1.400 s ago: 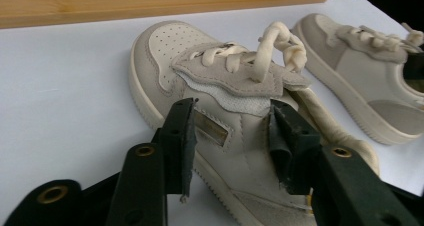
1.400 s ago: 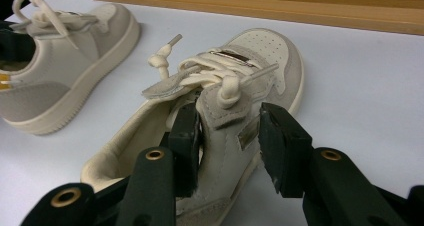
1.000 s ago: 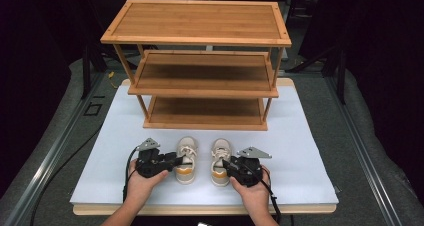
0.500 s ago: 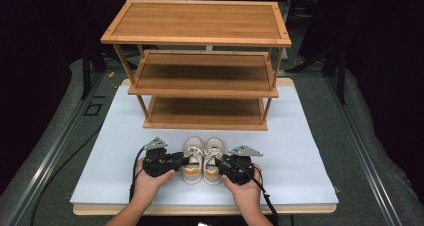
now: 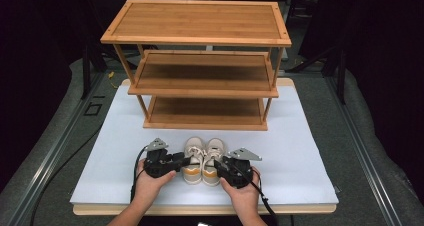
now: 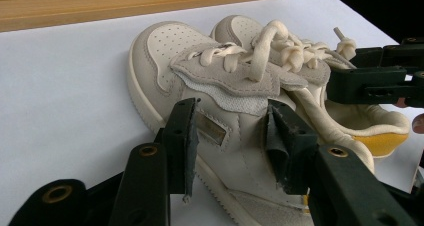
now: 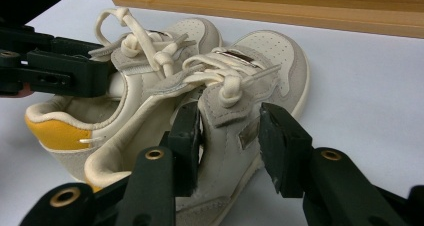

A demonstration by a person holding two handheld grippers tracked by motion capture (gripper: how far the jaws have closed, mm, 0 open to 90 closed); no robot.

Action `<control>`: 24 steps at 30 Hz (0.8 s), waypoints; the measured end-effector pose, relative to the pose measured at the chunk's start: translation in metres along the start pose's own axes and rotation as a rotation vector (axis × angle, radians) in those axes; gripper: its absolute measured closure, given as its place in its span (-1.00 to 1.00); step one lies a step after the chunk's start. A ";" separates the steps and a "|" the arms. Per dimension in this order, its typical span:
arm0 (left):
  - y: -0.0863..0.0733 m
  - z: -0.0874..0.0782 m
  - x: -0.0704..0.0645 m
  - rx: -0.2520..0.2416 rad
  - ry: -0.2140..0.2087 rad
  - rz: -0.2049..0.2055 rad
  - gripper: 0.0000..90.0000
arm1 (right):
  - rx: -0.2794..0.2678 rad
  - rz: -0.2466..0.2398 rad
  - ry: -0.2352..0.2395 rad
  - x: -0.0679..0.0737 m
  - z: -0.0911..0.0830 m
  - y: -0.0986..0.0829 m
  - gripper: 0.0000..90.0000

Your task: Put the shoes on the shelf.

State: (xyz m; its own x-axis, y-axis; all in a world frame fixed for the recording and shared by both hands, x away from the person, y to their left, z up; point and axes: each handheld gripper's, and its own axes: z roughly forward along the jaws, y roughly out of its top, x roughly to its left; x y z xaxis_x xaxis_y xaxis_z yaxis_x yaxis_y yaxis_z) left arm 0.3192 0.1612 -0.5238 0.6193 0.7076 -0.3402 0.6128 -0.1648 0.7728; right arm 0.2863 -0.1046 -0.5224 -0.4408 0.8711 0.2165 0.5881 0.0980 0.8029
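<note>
White mat [image 5: 310, 151], dark surround; shelf [image 5: 200, 61], shoes [image 5: 204, 158].

The table [image 5: 310, 151] is lit evenly from above in the high view, and its white surface is rendered bright without glare. The surroundings beyond it are left almost black. Soft, short shadows are cast under the rack [image 5: 202, 66] shelves, and the lower shelves are seen dimmer than the top one. The high view is slightly soft overall, with fine detail lost.

In the left gripper view, the shoes [image 6: 240, 86] are shown sharply, while the near jaws of the hand-held gripper [image 6: 230, 141] are perhaps a little blurred. A faint shadow is thrown beside the sole. In the right gripper view, lighting is similarly even, and the upper left corner is swallowed by darkness.
</note>
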 end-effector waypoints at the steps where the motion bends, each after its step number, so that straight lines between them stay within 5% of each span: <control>1: 0.000 0.000 0.000 -0.002 -0.003 -0.002 0.25 | -0.003 -0.009 0.002 -0.001 0.000 0.000 0.31; 17: -0.009 -0.010 -0.004 -0.067 0.026 -0.041 0.09 | -0.071 -0.022 -0.016 0.003 -0.014 -0.003 0.03; 24: -0.015 -0.008 -0.008 -0.103 0.030 -0.061 0.11 | -0.076 0.036 -0.001 0.006 -0.007 -0.006 0.03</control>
State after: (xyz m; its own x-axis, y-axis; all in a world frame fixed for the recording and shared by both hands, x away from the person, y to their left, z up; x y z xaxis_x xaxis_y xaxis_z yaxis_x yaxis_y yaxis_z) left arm 0.3009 0.1629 -0.5288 0.5664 0.7345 -0.3738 0.5946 -0.0502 0.8024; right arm 0.2760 -0.1036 -0.5221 -0.4195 0.8741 0.2448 0.5499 0.0301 0.8347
